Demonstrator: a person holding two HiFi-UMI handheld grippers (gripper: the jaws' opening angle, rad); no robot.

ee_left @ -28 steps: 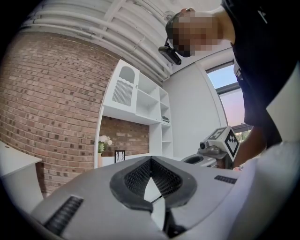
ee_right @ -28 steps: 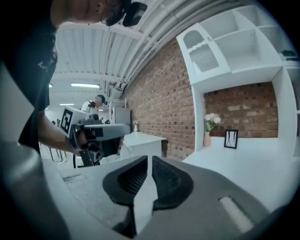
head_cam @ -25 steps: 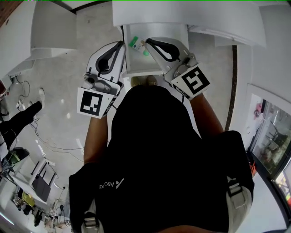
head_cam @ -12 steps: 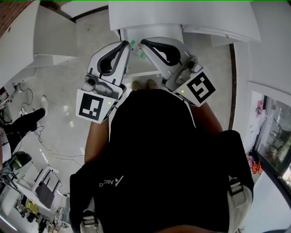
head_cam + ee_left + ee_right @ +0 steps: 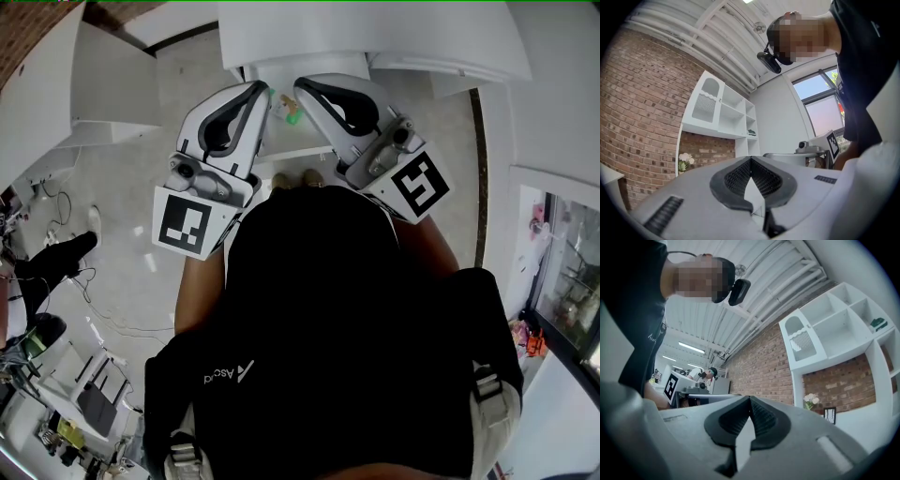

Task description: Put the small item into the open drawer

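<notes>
Head view alone: green item (image 5: 293, 117) in drawer (image 5: 296, 151); gripper views: brick wall (image 5: 642, 117).

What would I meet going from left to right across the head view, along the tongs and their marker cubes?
First the left marker cube → left tongs → small green item → right tongs → right marker cube.
</notes>
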